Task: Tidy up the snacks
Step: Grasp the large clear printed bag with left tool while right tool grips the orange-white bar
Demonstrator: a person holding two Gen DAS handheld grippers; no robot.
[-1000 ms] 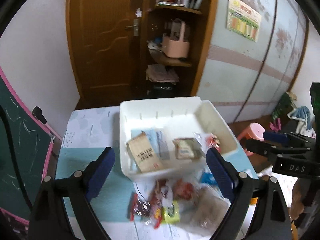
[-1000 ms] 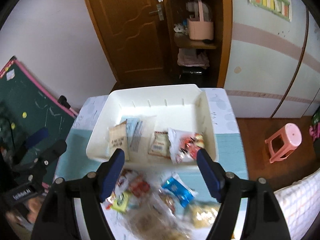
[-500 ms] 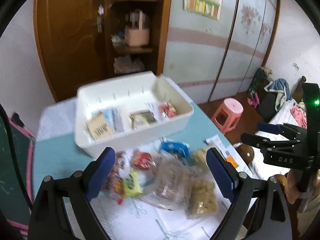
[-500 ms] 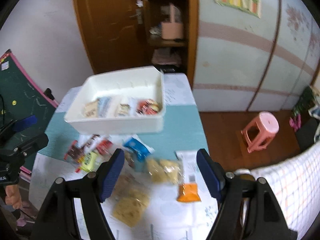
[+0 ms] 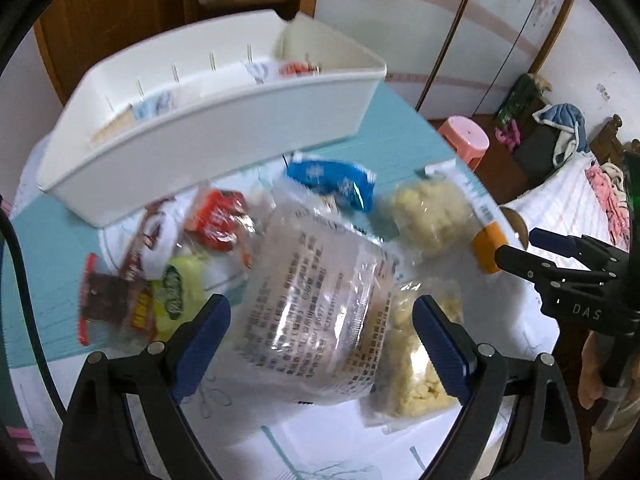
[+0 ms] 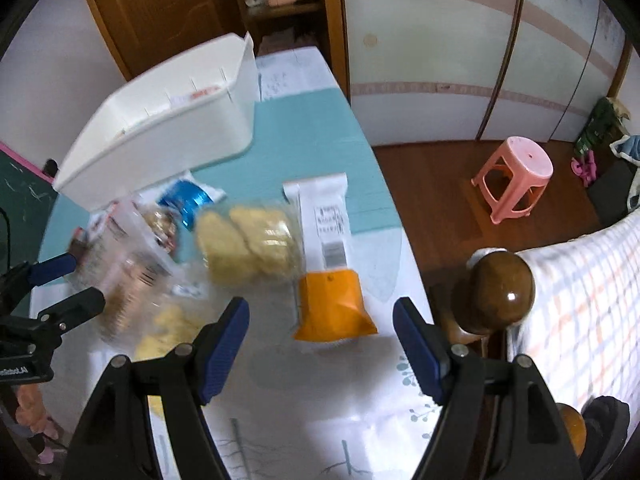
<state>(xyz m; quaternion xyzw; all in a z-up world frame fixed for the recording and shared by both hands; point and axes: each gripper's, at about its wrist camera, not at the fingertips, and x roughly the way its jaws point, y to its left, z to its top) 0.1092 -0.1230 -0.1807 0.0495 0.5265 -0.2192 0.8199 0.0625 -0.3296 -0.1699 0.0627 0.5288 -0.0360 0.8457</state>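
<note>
- The left tool point(image 5: 320, 344) is standing wide open with nothing between its jaws, and it is hovering over a large clear packet point(image 5: 316, 300) that is lying on the tabletop point(image 5: 36, 320).
- The right tool point(image 6: 320, 344) is also gaping wide and empty, just in front of an orange and white packet point(image 6: 330, 264).
- The other snacks, among them a blue packet point(image 5: 332, 180) and bags of yellow pieces point(image 5: 428, 212), are lying loose between the tools and the white bin point(image 5: 208, 136).
- These packets are looking light, soft and crinkly, and I think slippery; the pieces inside may break, so pinching a sealed edge seems best.
- The bin is already holding a few packets along its back wall; which ones, I cannot tell.
</note>
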